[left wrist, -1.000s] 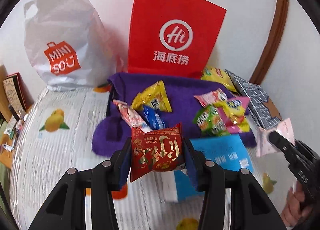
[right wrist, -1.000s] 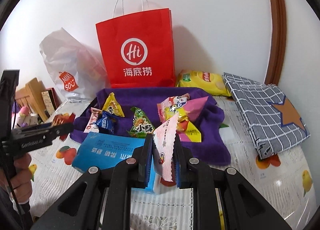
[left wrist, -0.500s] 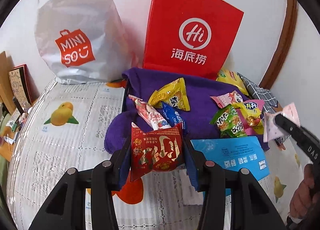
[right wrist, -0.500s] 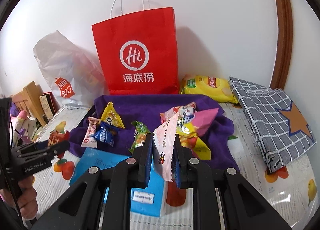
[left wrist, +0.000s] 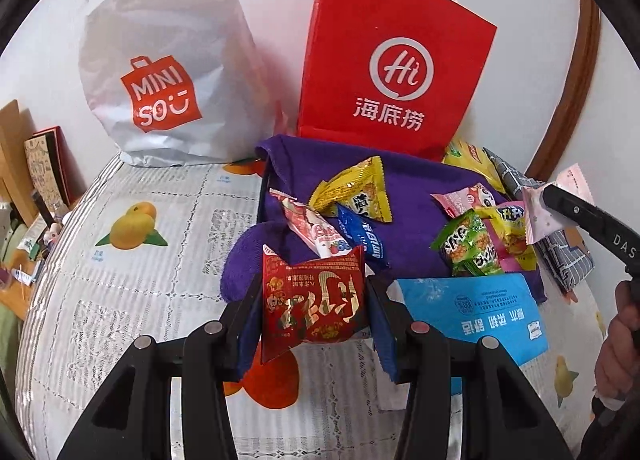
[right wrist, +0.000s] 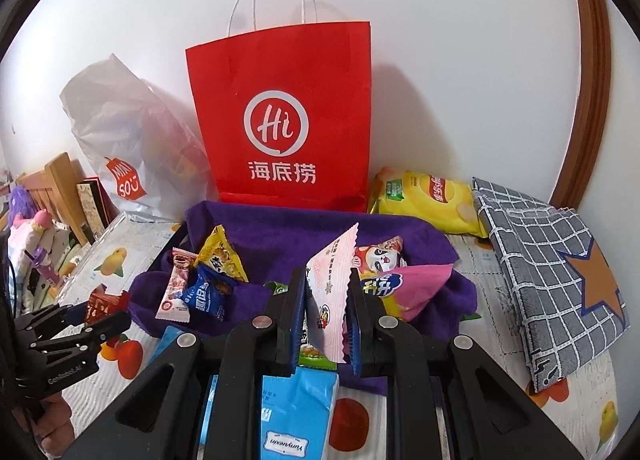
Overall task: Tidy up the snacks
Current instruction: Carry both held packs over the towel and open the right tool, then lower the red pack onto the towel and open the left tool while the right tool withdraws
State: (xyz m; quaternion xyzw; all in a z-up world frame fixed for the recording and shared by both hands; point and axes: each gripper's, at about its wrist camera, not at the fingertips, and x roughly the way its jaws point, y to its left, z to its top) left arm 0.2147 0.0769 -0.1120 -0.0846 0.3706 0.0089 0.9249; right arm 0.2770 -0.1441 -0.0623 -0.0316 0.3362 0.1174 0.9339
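Both grippers clamp snacks: left gripper (left wrist: 314,310) a red packet (left wrist: 314,302), right gripper (right wrist: 326,322) a pink sachet (right wrist: 330,292)

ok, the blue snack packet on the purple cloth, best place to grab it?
Take the blue snack packet by its lower crimped end, coming from the front. That end points toward the grippers with purple cloth bare around it. Its upper end is tucked under the yellow packet and the pink-white packet crowds its left, so those sides look blocked.

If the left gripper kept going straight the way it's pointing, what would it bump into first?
Probably the loose snacks on the purple towel, first the pink-and-white wrapper just beyond the held red packet; depth is uncertain.
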